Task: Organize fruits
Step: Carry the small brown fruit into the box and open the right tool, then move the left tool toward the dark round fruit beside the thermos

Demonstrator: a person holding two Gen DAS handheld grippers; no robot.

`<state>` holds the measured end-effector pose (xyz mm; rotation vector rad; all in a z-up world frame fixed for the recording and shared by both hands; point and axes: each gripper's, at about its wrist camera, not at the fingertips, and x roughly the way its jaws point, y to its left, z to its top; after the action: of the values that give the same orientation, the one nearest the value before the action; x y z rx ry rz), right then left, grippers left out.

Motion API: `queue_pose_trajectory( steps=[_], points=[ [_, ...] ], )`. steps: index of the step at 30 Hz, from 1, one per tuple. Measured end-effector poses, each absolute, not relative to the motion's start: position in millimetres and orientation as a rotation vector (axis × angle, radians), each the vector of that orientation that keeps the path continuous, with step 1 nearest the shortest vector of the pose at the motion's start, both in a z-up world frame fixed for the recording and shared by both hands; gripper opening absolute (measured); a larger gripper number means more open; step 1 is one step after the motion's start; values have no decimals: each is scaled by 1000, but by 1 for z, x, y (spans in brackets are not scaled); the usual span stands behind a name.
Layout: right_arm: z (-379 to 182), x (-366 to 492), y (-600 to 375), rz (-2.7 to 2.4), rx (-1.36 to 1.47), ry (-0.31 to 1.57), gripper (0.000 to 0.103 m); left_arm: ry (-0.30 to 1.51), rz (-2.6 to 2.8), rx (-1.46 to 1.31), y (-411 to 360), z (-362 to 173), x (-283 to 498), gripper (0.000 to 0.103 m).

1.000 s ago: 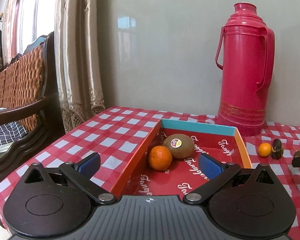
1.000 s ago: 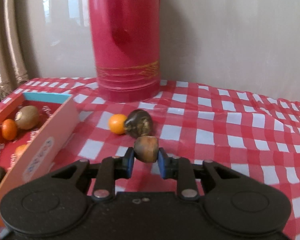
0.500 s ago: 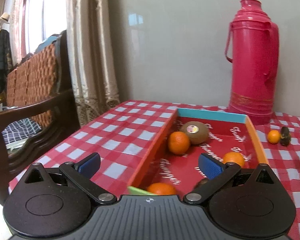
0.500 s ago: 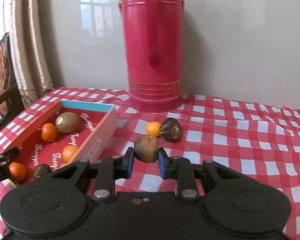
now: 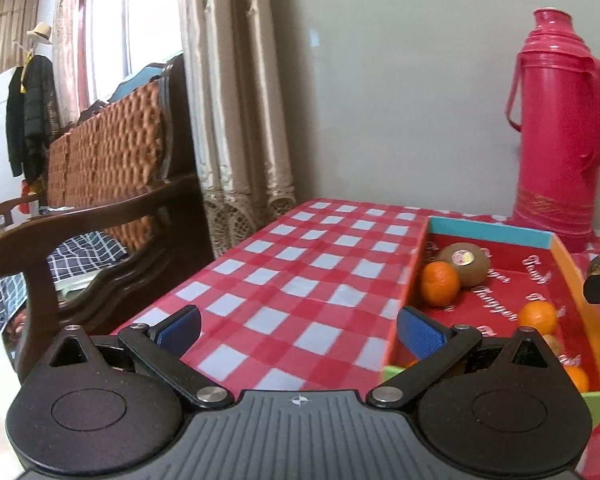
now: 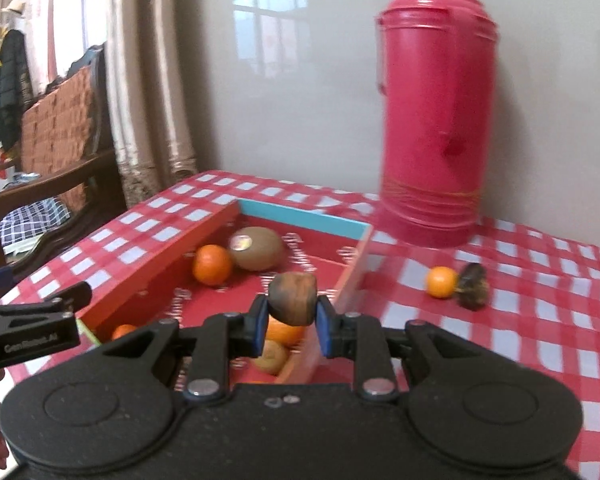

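Brown fruit held above the tray

The right gripper (image 6: 292, 320) grips a brown fruit (image 6: 293, 298) over the red tray's (image 6: 160, 256) right wall; the left gripper (image 5: 298, 326) hangs spread wide, holding nothing.

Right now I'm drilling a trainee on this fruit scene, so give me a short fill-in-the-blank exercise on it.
1. The right gripper is shut on a ____ fruit.
2. The stickered kiwi lies inside the ____.
3. The left gripper is ____, holding nothing.
4. On the cloth beside the dark fruit outside the box lies a small ____.

Missing words: brown; box; open; orange
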<state>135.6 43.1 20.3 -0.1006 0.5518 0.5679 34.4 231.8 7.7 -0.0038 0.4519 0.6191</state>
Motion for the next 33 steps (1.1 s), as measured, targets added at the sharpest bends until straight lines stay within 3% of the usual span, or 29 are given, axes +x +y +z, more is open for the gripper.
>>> queue_pose_trajectory(
  steps=[7,11,15,16,19,22,27,30,33],
  points=[
    [13,130,68,615,-128,565,17,465,656,-15,250,3,27,103],
    [17,123,71,607,-153,516,29,465,656,-19,252,2,27,103],
    [22,124,55,572,-121,482,33,462,641,-17,247,3,30,103],
    [22,125,50,559,-115,474,38,461,635,-16,244,3,31,103],
    [23,127,29,490,-85,443,74,457,619,-18,238,4,34,103],
    [23,129,7,426,-55,443,80,456,597,-20,229,6,38,103],
    [21,136,-32,358,12,474,80,443,561,-22,210,11,42,103],
    [19,138,-53,303,47,487,91,440,537,-17,199,13,45,103],
    [19,137,-73,251,62,475,92,431,519,-18,190,16,47,103]
  ],
)
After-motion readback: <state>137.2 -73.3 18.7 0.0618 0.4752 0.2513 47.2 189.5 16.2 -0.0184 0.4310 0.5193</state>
